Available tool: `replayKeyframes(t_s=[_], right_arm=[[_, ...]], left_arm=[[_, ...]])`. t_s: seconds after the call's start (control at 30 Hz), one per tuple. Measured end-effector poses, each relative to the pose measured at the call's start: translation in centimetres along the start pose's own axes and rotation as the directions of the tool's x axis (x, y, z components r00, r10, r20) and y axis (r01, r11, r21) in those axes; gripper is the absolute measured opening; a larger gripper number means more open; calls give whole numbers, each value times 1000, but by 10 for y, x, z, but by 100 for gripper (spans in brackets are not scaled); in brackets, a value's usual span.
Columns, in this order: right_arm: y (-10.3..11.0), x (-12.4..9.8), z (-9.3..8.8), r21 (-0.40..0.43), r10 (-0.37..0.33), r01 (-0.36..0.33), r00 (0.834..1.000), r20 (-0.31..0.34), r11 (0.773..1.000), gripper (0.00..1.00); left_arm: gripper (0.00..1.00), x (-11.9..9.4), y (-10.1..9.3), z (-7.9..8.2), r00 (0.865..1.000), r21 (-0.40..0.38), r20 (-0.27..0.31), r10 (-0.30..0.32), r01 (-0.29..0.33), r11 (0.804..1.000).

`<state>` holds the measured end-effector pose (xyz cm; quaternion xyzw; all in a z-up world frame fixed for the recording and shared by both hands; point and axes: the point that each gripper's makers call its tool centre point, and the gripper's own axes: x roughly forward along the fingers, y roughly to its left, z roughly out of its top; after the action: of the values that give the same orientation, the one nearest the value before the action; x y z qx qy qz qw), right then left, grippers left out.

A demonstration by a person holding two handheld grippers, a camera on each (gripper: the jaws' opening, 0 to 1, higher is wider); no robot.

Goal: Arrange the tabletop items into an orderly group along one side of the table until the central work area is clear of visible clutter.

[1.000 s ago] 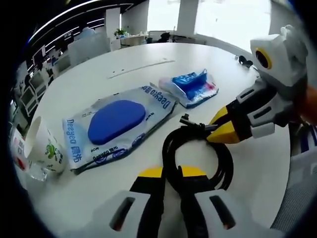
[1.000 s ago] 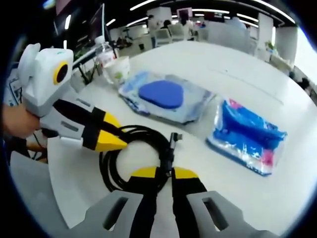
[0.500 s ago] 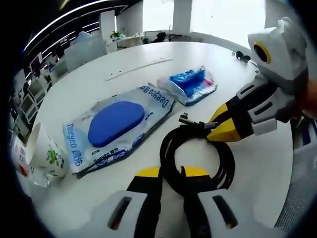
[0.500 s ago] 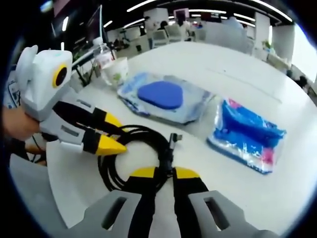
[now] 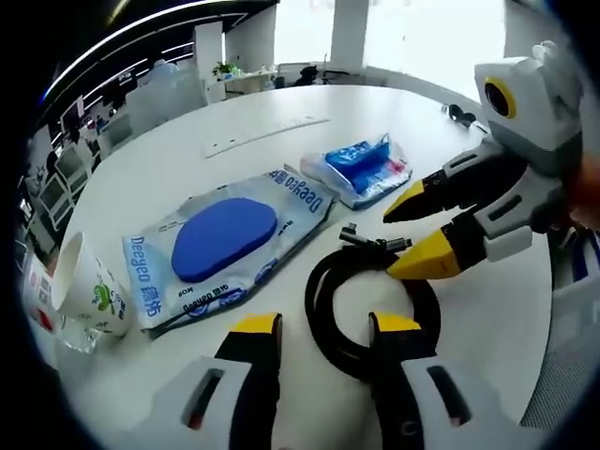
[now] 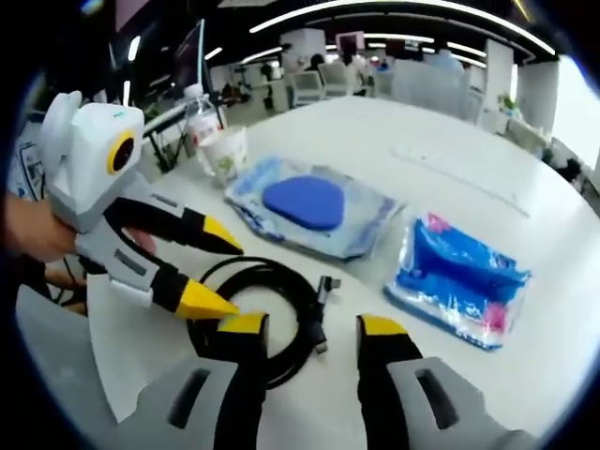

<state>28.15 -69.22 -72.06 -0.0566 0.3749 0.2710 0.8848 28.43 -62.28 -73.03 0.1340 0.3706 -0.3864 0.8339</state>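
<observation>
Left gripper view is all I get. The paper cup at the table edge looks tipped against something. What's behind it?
Observer: In the right gripper view, a clear bottle with a cap stands just behind the paper cup. The cup looks upright there.
Operator: Right gripper lined up on the cable?
Observer: Yes. The right gripper has its jaws open, and the cable coil's right arc and plug end lie between them.
Operator: Left gripper from that side?
Observer: The left gripper has its jaws open, with the lower tip over the coil's left edge. I can't tell if it touches.
</observation>
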Motion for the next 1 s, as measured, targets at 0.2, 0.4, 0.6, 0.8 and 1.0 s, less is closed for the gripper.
replayKeyframes(t_s=[0.2,0.4,0.6,0.8,1.0], right_arm=[[0,-4,5,-8,-3,3,1000,21,1000,45],[-3,-10,13,-11,-11,11,998,54,1000,53],[-3,-17,20,-19,-12,13,997,80,1000,58],[-3,-23,21,-47,-9,13,997,76,999,63],[-3,-31,25,-62,-8,14,996,89,998,68]], left_arm=[[47,-4,-2,7,1000,1,23,-3,3,1000],[51,-11,-6,16,998,41,60,-16,14,999],[59,-18,-6,19,997,79,72,-5,0,997],[70,-24,-3,23,997,78,81,12,-19,997],[76,-32,-6,26,996,80,93,12,-19,997]])
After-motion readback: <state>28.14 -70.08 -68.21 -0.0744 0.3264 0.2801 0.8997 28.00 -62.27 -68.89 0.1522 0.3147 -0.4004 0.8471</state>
